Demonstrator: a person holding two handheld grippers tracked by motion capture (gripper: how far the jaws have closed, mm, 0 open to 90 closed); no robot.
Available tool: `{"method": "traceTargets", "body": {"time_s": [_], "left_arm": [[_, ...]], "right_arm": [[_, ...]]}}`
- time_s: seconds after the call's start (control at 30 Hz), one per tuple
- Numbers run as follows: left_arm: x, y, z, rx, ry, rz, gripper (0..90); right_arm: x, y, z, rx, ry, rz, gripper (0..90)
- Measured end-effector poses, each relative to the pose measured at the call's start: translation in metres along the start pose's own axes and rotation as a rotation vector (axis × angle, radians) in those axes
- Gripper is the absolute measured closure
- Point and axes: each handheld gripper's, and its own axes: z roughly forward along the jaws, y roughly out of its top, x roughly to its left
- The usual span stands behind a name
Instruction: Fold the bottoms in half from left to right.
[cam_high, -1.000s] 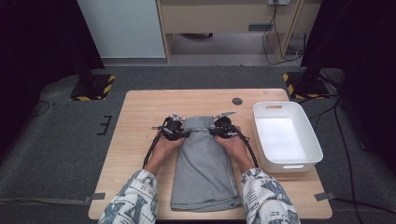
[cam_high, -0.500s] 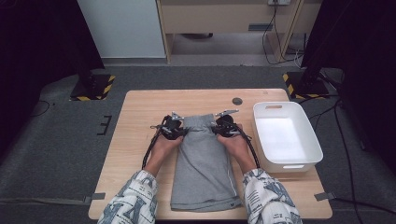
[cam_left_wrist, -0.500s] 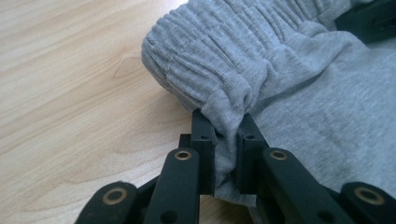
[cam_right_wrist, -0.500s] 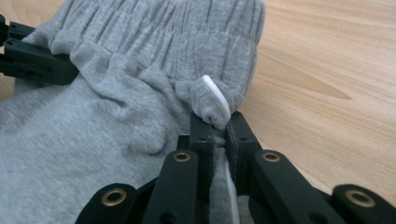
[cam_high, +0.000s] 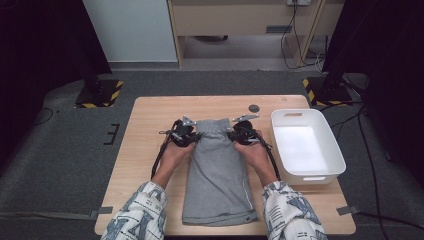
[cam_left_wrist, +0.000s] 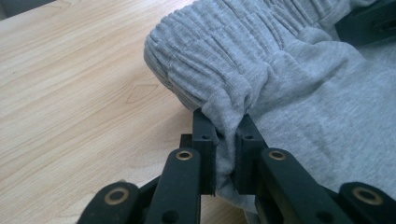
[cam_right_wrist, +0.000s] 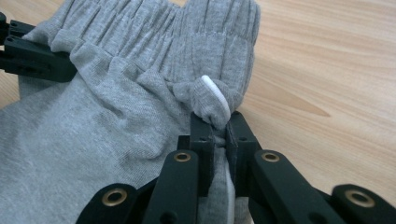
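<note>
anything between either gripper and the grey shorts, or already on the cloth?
Nothing in the way. The left gripper is shut on the waistband fold of the grey shorts, and the right gripper is shut on the opposite waistband corner, pinching the white side stripe. The white bin sits apart, to the right on the table.

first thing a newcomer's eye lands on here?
The grey shorts lying lengthwise at the middle of the wooden table, with the left gripper and right gripper each pinching one end of the elastic waistband at the far end. Next, the empty white bin at the table's right edge.
</note>
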Motion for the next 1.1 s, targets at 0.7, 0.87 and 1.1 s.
{"method": "traceTargets", "body": {"time_s": [0.7,0.87,1.1], "left_arm": [[0.003,0.012,-0.015,-0.033,0.011,0.025,82.4],[0.004,0.012,-0.016,-0.036,0.011,0.024,82.5],[0.005,0.016,-0.02,-0.047,0.016,0.025,82.7]], "right_arm": [[0.001,0.013,-0.011,-0.038,0.003,0.0,84.0],[0.002,0.016,-0.013,-0.043,0.004,-0.001,84.0],[0.002,0.021,-0.016,-0.055,0.004,-0.003,84.0]]}}
